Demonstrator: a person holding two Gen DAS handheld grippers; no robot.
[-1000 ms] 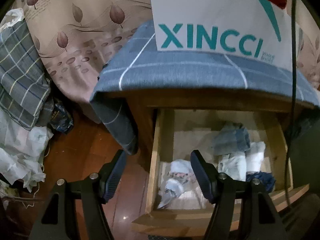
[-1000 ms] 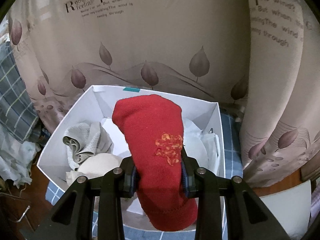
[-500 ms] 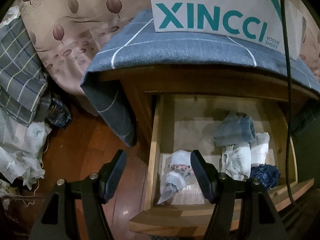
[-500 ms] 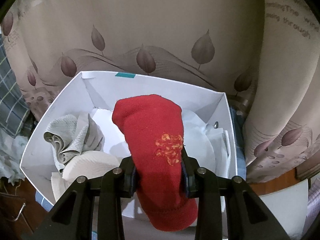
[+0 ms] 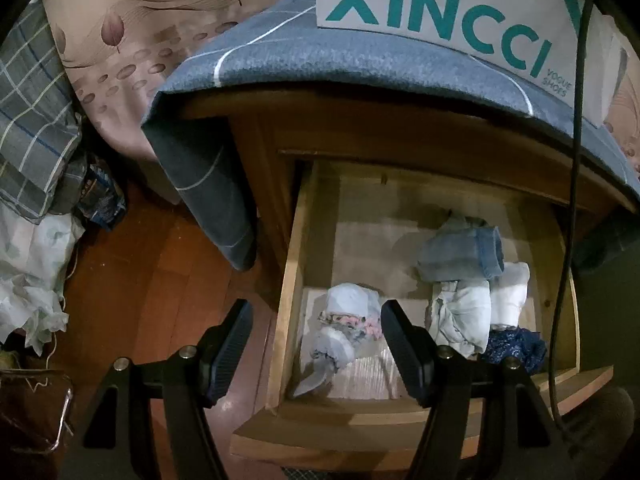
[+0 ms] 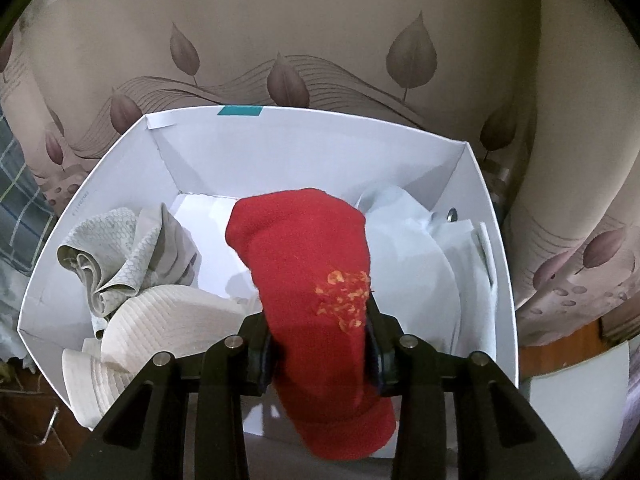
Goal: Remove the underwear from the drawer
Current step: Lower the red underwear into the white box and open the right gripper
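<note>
- Left wrist view: your left hand-held gripper [image 5: 316,344] hangs about half open with nothing held, above the open drawer [image 5: 400,408]. The nearest piece, a pale rolled bundle with a floral band [image 5: 348,324], lies just beyond and slightly right of the gap between the fingers, its long axis running near to far. More folded underwear [image 5: 464,280] sits further right in the drawer.
- Right wrist view: your right hand-held gripper [image 6: 320,340] has the red garment [image 6: 316,276] between its fingers, and its jaws are opening. The garment points away from you, over the white box [image 6: 280,140]. Your left hand looks nearer the drawer.
</note>
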